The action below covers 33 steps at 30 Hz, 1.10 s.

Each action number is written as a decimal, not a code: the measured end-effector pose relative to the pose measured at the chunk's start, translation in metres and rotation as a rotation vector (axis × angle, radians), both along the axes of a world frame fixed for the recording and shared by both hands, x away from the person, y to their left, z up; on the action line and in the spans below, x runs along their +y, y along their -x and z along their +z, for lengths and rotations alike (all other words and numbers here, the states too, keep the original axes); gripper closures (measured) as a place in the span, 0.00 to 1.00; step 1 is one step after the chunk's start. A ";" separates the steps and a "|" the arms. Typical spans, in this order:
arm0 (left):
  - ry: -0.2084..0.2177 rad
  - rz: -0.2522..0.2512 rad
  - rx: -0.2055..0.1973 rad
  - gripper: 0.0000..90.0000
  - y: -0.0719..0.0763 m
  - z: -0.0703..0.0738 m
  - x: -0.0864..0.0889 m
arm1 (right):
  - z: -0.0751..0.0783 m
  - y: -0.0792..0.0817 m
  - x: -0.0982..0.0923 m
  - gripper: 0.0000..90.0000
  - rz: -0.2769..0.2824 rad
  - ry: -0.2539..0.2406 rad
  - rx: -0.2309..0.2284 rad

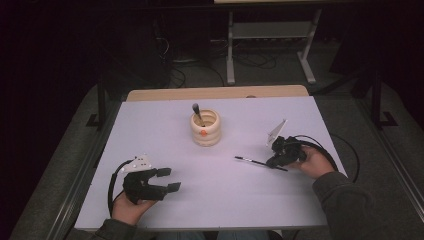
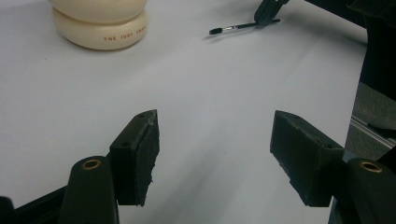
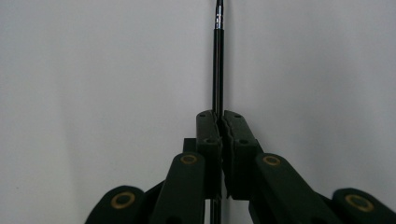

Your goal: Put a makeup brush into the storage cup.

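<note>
- Over a pale surface in a dark room, seen from the high view, a person's right tool pinches a thin black brush lying flat at the right, its tip aimed toward the middle. The left tool rests at the near left with jaws spread around nothing. A cream ringed holder stands mid-surface with a dark-handled brush upright inside. A wooden edge runs along the far side; beyond it lie grey floor, cables and a white frame.
- Along the left gripper view, the spread jaws frame bare white surface; the holder sits far left, the thin brush far right, well apart.
- Along the right gripper view, the jaws press together on the brush handle, which runs straight ahead over plain surface.
</note>
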<state>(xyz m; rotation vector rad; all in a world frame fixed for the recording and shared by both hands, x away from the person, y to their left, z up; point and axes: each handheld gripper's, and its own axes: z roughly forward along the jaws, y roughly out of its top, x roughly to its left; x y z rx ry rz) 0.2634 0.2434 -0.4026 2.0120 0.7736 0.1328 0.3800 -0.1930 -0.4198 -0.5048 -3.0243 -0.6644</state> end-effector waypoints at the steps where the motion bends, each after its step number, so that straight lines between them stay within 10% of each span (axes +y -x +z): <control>1: 0.001 0.000 0.000 0.36 0.000 0.000 0.000 | 0.002 0.001 0.000 0.95 -0.002 -0.005 -0.002; 33: 0.042 -0.090 -0.030 0.38 -0.006 0.025 -0.025 | 0.085 0.044 0.033 0.95 0.042 -0.244 -0.108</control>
